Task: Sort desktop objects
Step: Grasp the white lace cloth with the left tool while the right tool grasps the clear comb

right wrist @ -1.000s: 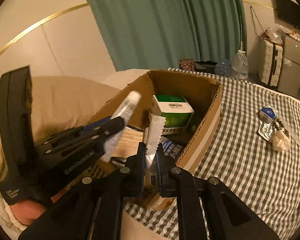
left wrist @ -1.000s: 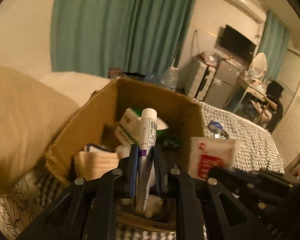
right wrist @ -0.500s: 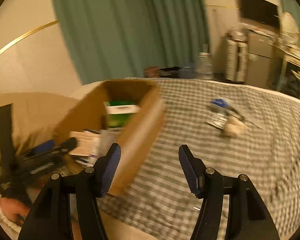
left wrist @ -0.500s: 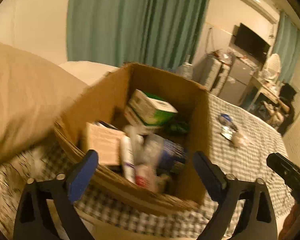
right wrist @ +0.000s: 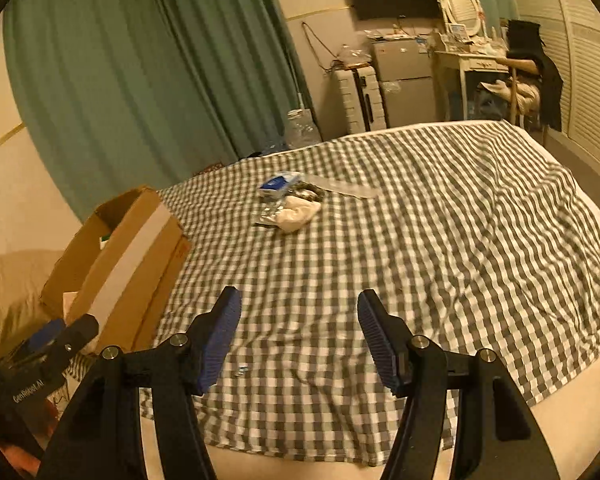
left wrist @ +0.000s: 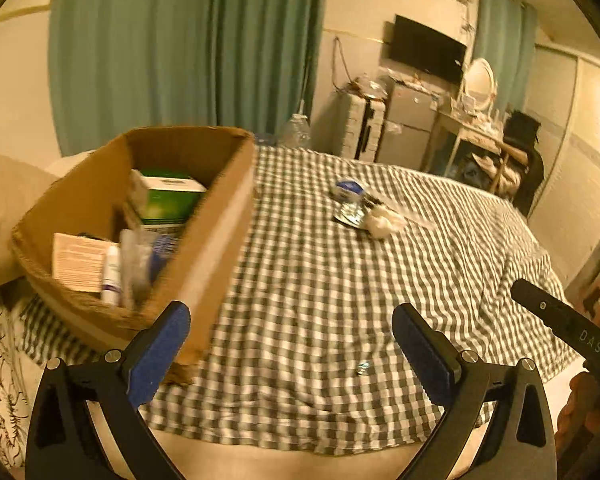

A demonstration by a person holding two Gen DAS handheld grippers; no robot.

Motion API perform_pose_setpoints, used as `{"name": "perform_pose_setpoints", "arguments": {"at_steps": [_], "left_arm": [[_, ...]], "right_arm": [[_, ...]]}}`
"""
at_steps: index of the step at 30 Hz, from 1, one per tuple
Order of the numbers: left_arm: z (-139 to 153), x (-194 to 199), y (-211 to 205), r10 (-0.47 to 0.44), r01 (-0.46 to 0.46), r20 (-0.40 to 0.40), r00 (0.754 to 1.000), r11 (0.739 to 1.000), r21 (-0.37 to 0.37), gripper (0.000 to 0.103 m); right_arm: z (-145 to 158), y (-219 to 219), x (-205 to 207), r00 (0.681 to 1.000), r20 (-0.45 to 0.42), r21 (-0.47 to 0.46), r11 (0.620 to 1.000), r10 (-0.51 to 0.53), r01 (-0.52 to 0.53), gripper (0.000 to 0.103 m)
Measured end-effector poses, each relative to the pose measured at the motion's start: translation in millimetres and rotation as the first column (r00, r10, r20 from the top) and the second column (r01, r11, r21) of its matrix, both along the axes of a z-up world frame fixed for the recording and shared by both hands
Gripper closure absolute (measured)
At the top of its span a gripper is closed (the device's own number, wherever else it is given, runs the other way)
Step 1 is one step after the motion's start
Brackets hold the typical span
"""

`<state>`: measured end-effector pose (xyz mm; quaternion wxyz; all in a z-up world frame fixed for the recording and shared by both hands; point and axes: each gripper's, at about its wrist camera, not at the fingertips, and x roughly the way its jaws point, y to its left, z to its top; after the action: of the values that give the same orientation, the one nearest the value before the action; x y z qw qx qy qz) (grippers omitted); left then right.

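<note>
Left tool [left wrist: 290,334]: spread wide, holding nothing, near the cardboard box [left wrist: 216,240].
Right tool [right wrist: 299,334]: spread apart, holding nothing.
Things left to sort: a small pile [right wrist: 288,204] lay far out on the checked bed cover [right wrist: 440,240].
Tiny bit [right wrist: 241,370]: lay near the tools and could be missed.
Risk: a tool might pinch the soft cover too.
Risk: the full box could tip if bumped.

Warm, dim light. Green curtains [left wrist: 188,48] hang at eleven o'clock on a cream wall [left wrist: 360,12]. At one o'clock are a dark television [left wrist: 428,50], a small fridge [left wrist: 406,128], and a round mirror [left wrist: 480,84] on a cluttered dressing table [left wrist: 470,134].
</note>
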<state>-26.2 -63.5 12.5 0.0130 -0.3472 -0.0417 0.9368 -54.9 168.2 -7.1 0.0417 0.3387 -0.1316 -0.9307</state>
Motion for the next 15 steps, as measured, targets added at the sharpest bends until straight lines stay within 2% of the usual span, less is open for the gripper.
{"name": "perform_pose_setpoints", "arguments": {"at_steps": [7,12,15], "left_arm": [[-32.6,-38.6,43.6,-0.046,0.047,0.033,0.998,0.998,-0.036,0.0],[-54.2,-88.3,70.8,-0.064,0.066,0.064,0.996,0.998,-0.025,0.0],[-62.1,-126.3,86.8,-0.067,0.067,0.053,0.996,0.998,-0.008,0.0]], "right_arm": [[-19.5,18.8,-28.2,1.0,-0.021,-0.011,1.0,0.003,-0.003,0.042],[-30.7,36.3,-80.6,0.998,0.007,0.063,0.996,0.06,-0.06,0.043],[-31.8,46.8,-117.6,0.994,0.012,0.106,0.989,0.106,-0.107,0.043]]}}
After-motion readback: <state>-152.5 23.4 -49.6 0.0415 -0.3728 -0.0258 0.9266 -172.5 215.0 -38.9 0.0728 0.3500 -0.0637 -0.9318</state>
